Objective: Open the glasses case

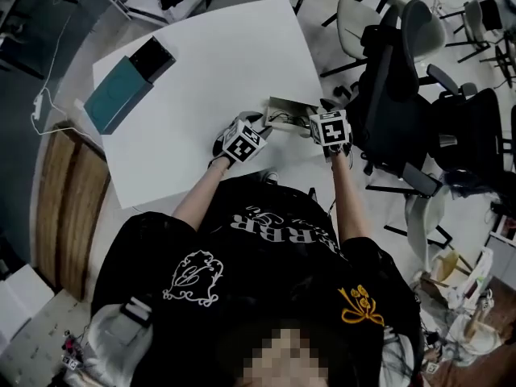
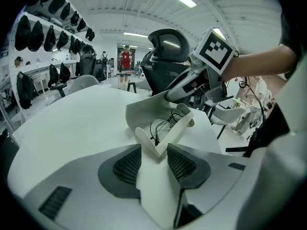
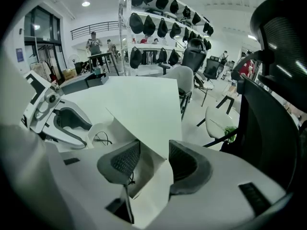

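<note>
The opening step is judged nearly done: the glasses case [image 1: 289, 111], at 1 o'clock near the table [image 1: 218, 63] edge, is pinched at one end by the left gripper [image 2: 154, 152] from 8 o'clock. Its lid flap [image 3: 144, 114] appears nipped by the right gripper [image 3: 154, 155] from 4 o'clock. Next, the flap is to be swung fully back. Both grippers are pitched downward, with the forearms converging.

Forearms [image 1: 197, 193] reach forward and down; left gripper [image 2: 154, 160] clamps one end of the glasses case [image 2: 165, 139], right gripper [image 3: 154, 163] pinches its raised lid [image 2: 144, 107].
</note>
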{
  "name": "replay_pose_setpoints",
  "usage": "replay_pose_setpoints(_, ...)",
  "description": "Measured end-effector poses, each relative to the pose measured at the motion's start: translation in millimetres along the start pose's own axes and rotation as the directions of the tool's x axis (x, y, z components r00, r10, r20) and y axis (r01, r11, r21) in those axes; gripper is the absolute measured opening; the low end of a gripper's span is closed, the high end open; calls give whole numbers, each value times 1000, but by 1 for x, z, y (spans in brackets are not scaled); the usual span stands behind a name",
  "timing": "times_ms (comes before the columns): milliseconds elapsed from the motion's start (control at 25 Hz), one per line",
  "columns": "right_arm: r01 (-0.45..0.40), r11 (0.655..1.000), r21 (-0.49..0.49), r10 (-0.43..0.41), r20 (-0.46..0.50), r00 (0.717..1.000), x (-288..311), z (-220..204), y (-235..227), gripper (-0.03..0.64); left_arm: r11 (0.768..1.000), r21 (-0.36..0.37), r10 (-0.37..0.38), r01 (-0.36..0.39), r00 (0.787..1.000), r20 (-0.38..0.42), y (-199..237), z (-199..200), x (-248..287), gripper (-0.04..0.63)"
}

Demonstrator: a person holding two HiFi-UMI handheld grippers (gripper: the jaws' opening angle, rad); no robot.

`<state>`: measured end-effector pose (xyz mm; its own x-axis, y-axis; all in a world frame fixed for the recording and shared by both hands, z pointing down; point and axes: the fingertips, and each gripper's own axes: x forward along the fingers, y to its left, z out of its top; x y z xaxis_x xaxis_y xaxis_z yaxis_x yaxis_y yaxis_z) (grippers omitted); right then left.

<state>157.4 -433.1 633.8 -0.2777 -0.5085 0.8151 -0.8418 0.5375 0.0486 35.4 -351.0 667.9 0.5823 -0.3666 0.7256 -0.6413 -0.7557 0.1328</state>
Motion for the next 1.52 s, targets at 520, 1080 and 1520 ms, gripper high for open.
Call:
replay_pose_setpoints(520, -51, 994, 100, 39, 117, 992, -40, -1, 16, 213, 1000, 9, 3, -3, 1000, -3, -6, -5, -9, 169)
replay_pose_setpoints(1080, -184, 965, 189, 108, 350, 930, -130, -2, 49, 202, 1000, -3, 23, -23, 988, 150, -46, 41, -68, 169)
replay_pose_setpoints(1520, -279, 950, 141, 187, 459, 869, -183, -20, 64, 169, 995, -37, 97, -91, 955, 281, -102, 74, -117, 168)
